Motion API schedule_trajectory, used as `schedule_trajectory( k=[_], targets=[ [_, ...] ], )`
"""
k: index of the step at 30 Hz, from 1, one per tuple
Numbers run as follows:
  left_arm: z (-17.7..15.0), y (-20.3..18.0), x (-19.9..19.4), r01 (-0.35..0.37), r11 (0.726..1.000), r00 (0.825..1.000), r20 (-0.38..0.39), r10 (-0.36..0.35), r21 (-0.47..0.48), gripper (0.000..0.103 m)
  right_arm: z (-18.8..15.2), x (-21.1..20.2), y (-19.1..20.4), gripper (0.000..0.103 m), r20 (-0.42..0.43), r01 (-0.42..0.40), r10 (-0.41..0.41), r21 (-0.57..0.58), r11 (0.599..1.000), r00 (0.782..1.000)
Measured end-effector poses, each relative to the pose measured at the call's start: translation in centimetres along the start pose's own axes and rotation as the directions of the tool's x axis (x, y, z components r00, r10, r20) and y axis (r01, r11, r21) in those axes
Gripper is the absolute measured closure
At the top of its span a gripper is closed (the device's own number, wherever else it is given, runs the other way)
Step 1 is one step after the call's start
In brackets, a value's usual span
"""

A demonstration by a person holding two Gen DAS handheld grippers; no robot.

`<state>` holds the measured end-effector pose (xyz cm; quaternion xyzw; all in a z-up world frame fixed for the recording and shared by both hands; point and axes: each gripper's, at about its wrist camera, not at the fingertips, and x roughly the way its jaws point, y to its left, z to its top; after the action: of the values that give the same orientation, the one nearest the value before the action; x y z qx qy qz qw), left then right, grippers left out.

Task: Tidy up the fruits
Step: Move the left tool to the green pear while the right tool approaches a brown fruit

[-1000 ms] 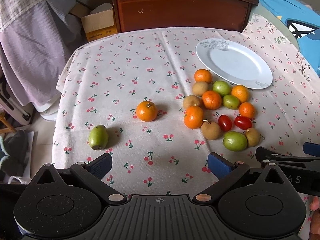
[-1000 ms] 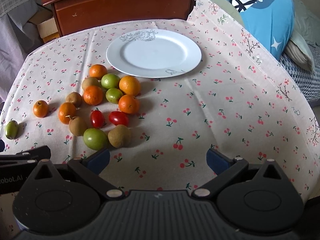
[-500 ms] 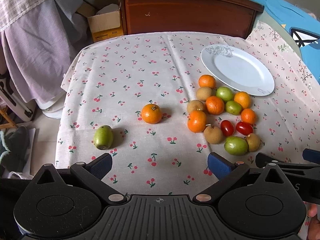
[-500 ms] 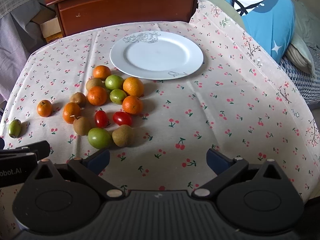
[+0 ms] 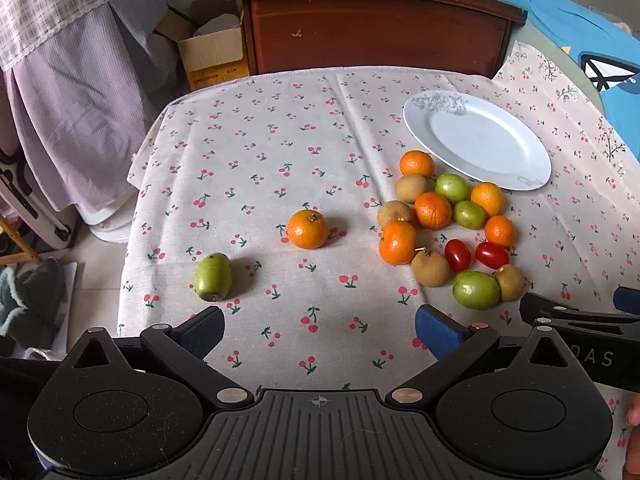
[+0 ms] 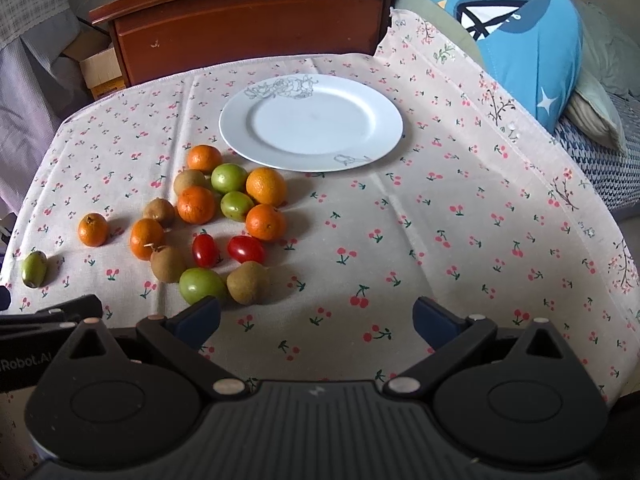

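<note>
Right wrist view alone shows the blue pillow (image 6: 516, 36); both grippers' jaws gape wide, holding nothing.

I see a pale pink tablecloth (image 6: 460, 216) printed with red cherries, a white round plate (image 6: 256, 92) with a grey floral rim motif, orange mandarins (image 6: 266, 186), two red cherry tomatoes (image 6: 245, 249), green fruits (image 6: 202, 286), and brownish ones (image 6: 247, 282), possibly longans.

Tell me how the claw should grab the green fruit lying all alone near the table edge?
Probably come straight down from above with the left claw, open now, and close across the narrow middle of the lone green fruit. It is egg-shaped and lies on its side, so its long ends could slip. Nothing crowds it.
</note>
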<state>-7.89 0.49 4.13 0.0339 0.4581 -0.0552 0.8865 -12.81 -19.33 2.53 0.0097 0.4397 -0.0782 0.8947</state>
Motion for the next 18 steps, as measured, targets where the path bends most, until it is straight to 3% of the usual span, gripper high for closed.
schedule_trajectory(
  k=[18],
  targets=[
    [-0.17, -0.05, 0.15, -0.013, 1.000, 1.000, -0.007, 0.013, 0.003, 0.001, -0.09, 0.24, 0.25, 0.002, -0.003, 0.002, -0.002, -0.007, 1.000, 1.000]
  ],
)
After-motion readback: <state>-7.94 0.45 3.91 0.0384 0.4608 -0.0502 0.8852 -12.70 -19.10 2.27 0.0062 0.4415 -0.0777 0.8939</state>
